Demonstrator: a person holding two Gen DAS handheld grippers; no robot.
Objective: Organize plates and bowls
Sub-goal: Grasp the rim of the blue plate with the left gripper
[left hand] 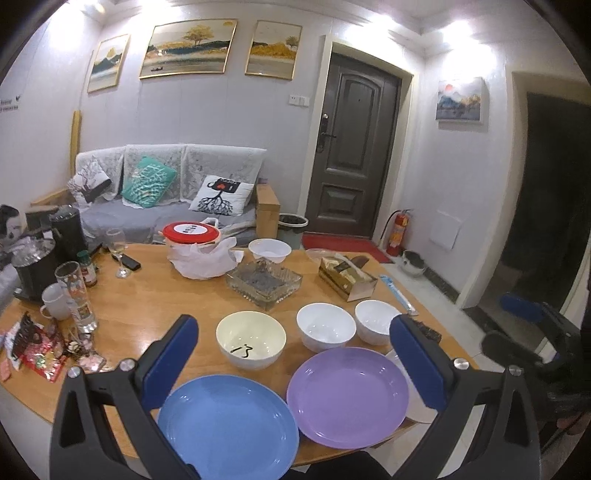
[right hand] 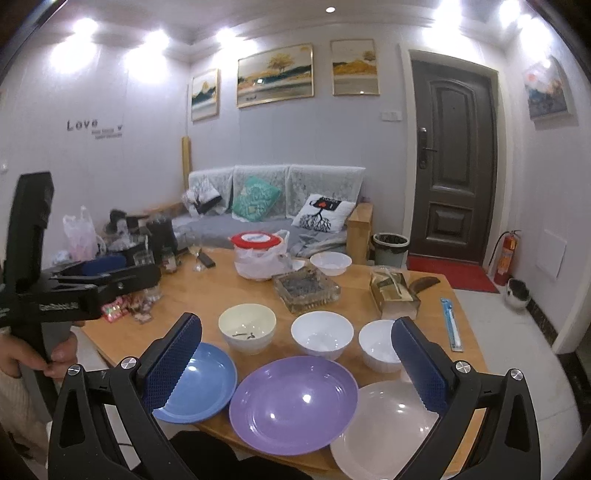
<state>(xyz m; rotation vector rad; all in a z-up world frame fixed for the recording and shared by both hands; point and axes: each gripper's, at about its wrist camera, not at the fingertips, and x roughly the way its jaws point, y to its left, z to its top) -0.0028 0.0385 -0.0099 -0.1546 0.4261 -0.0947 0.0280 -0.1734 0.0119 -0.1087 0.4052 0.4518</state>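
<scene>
Plates: blue plate, purple plate, white plate laid along near desk edge | three bowls set just behind (one cream) | left tongs, right tongs held spread, nothing gripped

Pale lilac walls all around, with bright white ceiling lights shining down. Three gold-framed tree and hill pictures in a row above a grey sofa with a lacy white cover. On the sofa, a green leafy cushion and a white cushion with a black tree. To the right, a dark brown panelled door, shut, with a red doormat in front. Beside the door, a red fire extinguisher by the wall. Near the sofa end, a round grey bin. Pale shiny floor tiles. Black "Love" letters on the left wall.
</scene>
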